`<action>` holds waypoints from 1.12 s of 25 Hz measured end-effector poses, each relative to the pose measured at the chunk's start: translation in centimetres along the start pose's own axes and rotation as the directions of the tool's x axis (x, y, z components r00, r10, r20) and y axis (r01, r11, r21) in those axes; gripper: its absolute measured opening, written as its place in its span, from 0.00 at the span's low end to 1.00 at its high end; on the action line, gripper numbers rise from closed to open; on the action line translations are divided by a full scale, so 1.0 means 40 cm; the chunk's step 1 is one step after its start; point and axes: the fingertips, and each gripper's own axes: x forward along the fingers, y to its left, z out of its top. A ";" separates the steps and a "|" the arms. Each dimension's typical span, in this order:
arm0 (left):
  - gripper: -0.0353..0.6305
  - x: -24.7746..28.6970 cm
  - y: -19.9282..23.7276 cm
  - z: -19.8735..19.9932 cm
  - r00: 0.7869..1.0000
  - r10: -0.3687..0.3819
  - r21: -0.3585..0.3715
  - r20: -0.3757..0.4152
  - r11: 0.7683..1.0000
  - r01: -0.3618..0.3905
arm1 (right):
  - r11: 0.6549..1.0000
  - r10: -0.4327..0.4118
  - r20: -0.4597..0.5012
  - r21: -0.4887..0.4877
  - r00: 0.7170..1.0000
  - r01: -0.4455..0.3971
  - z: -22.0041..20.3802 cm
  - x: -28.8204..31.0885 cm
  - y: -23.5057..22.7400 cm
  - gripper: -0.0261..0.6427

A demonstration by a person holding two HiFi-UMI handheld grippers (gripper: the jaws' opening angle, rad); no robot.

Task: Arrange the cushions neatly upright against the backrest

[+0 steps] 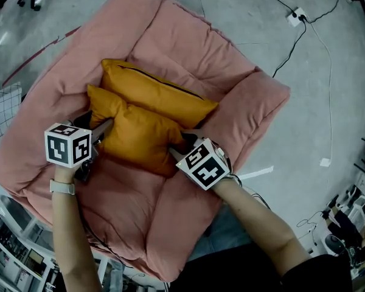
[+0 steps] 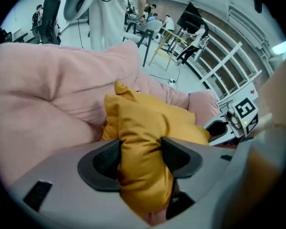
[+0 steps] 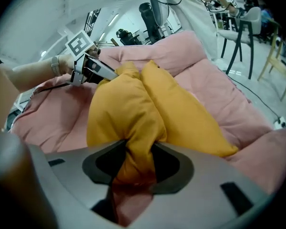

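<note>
Far left: left hand-held gripper (image 1: 106, 126), marker cube on top, clenched on the left corner of the front cushion (image 1: 140, 135). In the left gripper view, orange fabric bunched between both pads, pressed from either side.

Middle: front cushion standing on edge on the seat (image 1: 121, 193) of the pink sofa (image 1: 42, 132), tilted back onto the rear cushion (image 1: 158, 93). Same orange, lying lengthwise behind it, probably resting against the backrest (image 1: 188, 41), though the contact line hides behind the cushion's top edge.

Right of that: right hand-held gripper (image 1: 181, 145), grasping the front cushion's right corner. In the right gripper view, a twisted fold of orange cloth squeezed between the pads, pink upholstery below.

Far right, off the sofa: grey floor (image 1: 328, 102), a black cable (image 1: 292, 41) running up to a white power strip (image 1: 296, 15).
</note>
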 end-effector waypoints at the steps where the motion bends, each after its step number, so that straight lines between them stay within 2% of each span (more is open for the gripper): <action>1: 0.46 0.011 0.004 0.001 1.000 -0.001 -0.003 0.001 1.000 0.001 | 1.000 -0.004 -0.004 0.007 1.000 0.004 -0.001 0.010 -0.005 0.31; 6: 0.47 0.060 0.021 0.012 1.000 -0.018 -0.010 -0.009 1.000 0.018 | 0.999 -0.001 -0.023 0.040 1.000 0.002 -0.003 0.045 -0.033 0.33; 13: 0.49 0.081 0.038 0.025 0.999 -0.034 -0.017 0.015 0.999 0.034 | 0.999 -0.034 -0.031 0.026 0.999 0.035 0.014 0.065 -0.038 0.33; 18: 0.50 0.101 0.041 0.024 0.998 -0.016 0.009 0.067 1.000 0.015 | 0.999 -0.034 -0.022 0.029 0.999 0.035 0.000 0.079 -0.047 0.33; 20: 0.50 0.094 0.042 0.026 0.996 -0.005 0.017 0.094 1.000 0.004 | 0.999 -0.010 -0.010 0.033 1.000 0.011 0.000 0.072 -0.048 0.34; 24: 0.53 0.036 0.030 0.052 0.984 0.030 0.022 0.178 0.999 -0.034 | 0.998 0.034 0.039 0.056 0.999 -0.036 0.003 0.023 -0.051 0.39; 28: 0.56 -0.051 0.008 0.070 0.973 0.079 0.039 0.216 0.995 -0.090 | 0.999 0.022 0.080 0.042 0.997 -0.026 0.005 -0.044 -0.049 0.43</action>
